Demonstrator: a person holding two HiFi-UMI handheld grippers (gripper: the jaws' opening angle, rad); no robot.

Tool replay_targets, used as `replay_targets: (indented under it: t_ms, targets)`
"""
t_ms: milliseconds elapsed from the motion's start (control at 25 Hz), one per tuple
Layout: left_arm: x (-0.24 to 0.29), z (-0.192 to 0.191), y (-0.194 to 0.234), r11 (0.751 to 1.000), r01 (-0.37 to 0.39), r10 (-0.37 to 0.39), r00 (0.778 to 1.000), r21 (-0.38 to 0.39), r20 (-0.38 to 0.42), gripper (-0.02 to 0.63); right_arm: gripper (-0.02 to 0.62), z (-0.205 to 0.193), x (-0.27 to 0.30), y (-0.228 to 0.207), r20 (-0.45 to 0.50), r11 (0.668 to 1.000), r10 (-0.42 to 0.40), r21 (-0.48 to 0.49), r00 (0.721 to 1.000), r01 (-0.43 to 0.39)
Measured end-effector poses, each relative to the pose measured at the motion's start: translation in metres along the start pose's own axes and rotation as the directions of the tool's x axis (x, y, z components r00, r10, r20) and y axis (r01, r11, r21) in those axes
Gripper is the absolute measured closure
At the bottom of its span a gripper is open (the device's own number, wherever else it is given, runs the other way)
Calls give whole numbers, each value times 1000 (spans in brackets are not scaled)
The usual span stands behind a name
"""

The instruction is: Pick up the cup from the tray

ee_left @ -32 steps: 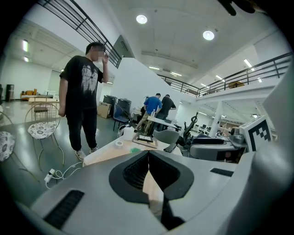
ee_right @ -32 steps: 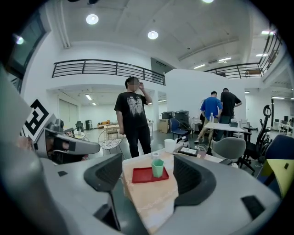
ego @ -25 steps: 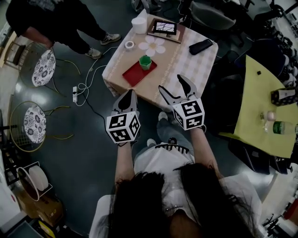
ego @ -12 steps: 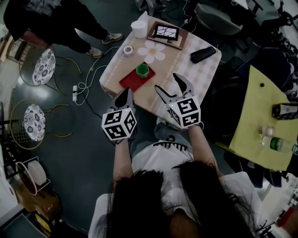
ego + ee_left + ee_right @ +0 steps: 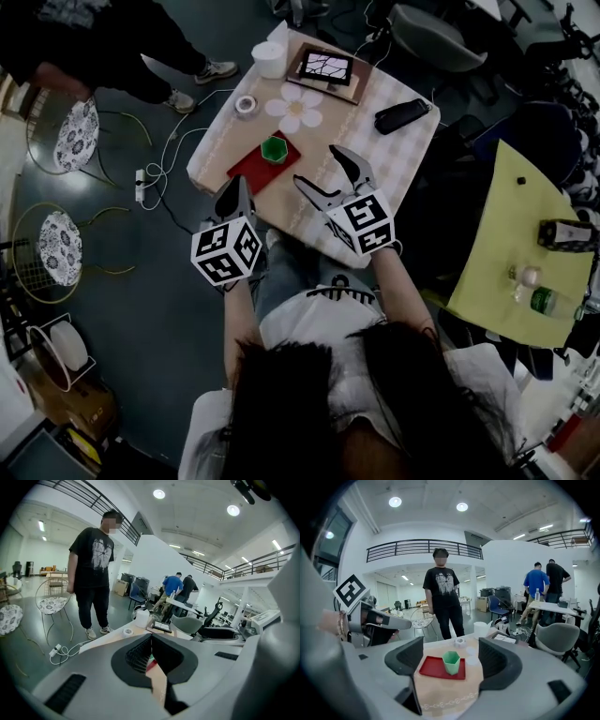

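Note:
A green hexagonal cup stands upright on a red tray near the front left of a small beige table. In the right gripper view the cup and tray show between the jaws, some way ahead. My right gripper is open and empty, held over the table's near part, just right of the tray. My left gripper is shut and empty at the table's near left edge, short of the tray. Between the left gripper's closed jaws only a sliver of the tray shows.
The table also carries a white roll, a tape ring, a flower-shaped mat, a framed tablet and a black case. A person stands beyond it. Wire chairs stand left, a yellow table right.
Both grippers have come forward toward the table. The right one now reaches over its near edge beside the tray. The left stays shut and the right stays open.

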State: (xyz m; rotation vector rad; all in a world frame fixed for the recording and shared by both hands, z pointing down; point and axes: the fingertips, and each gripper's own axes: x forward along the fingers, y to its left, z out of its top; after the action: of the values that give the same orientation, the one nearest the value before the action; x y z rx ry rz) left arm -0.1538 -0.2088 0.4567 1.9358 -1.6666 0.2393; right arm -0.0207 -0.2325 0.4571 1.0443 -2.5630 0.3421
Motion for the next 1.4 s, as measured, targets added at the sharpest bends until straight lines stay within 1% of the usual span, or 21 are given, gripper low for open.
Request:
replay_targets:
  t_ms: [120,200,320,480,680,960,1160,1400]
  targets:
    - [8,6,5,1000,3,-2,1000,18,-3,597,238,-3,11,0,-7,1000,1,20,1000,-1]
    - [15,6,10,1000,1,-1,1000,30,-21,597,233,-5,21,3,-21,1000,5,20,1000,-5]
    - [25,5,18,1000,5,-4,999,28,-50,597,221,-7,35,8,-44,1000,12,5,999,-12]
    - [38,8,24,999,23,-21,998,38,-61,597,210,-14,57,10,-66,1000,21,-14,998,-22]
    - [53,9,32,998,24,-20,997,63,-74,597,209,-23,78,15,-93,996,62,-51,994,-67]
    - [71,3,44,998,32,-26,994,58,-105,597,209,-45,109,7,-153,997,73,-23,985,-77]
    - [82,-2,57,998,31,-22,990,61,-137,597,210,-62,133,13,-203,994,88,-40,975,-98]
    - [97,-9,69,997,29,-16,985,68,-174,597,210,-83,157,9,-258,995,73,-54,963,-89]
